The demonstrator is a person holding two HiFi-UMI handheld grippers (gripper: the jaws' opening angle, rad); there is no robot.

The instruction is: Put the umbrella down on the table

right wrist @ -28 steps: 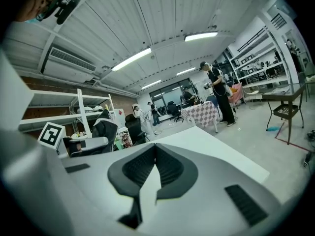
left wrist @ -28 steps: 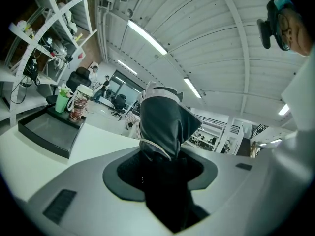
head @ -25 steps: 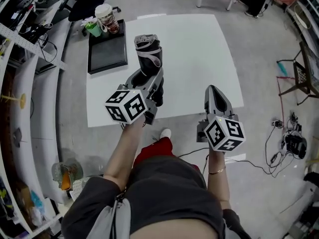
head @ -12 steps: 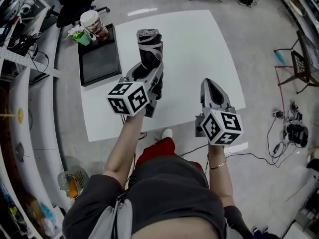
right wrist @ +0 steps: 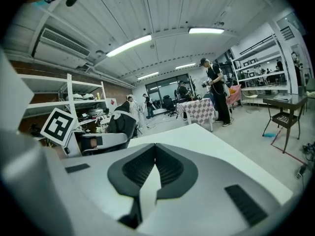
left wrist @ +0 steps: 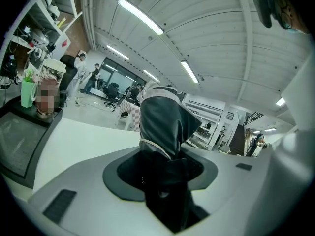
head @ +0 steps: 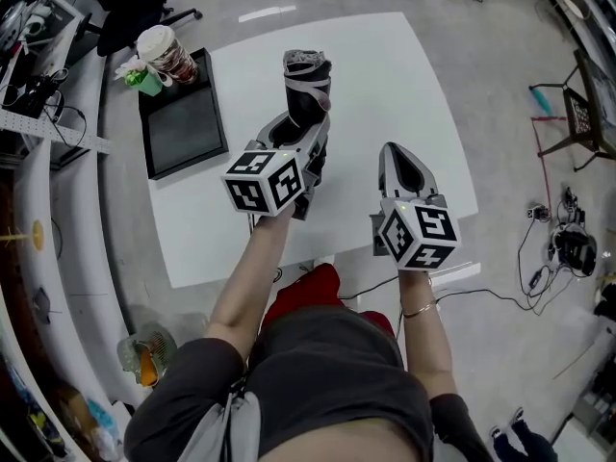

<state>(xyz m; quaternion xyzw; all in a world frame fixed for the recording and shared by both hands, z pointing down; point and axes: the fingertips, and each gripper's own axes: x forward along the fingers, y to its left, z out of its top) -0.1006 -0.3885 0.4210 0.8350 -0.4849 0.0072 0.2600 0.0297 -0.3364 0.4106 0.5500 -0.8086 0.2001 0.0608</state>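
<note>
Versus a second ago - both tools have come forward, further in over the white worktop [head: 395,65]. The grip has not changed. Left tool [head: 306,135] stays clamped on the folded dark umbrella [head: 308,85], jaws part-spread around its bundled body. The umbrella sticks out past the jaw tips over the worktop's middle, held and not lying on it. Right tool [head: 401,157] has jaws together, nothing between them, over the near right part of the worktop beside the left tool.

Worktop is bare apart from a black tray [head: 181,128] at its left edge, with a paper cup [head: 166,51] and a small green item [head: 144,80] at the tray's far end. Grey floor all round - a chair [head: 589,114] and loose cables [head: 563,253] to the right. Right gripper view shows shelving at left, ceiling strip lights [right wrist: 130,45], a checkered table [right wrist: 197,109] and a person standing [right wrist: 216,92] beside it.
</note>
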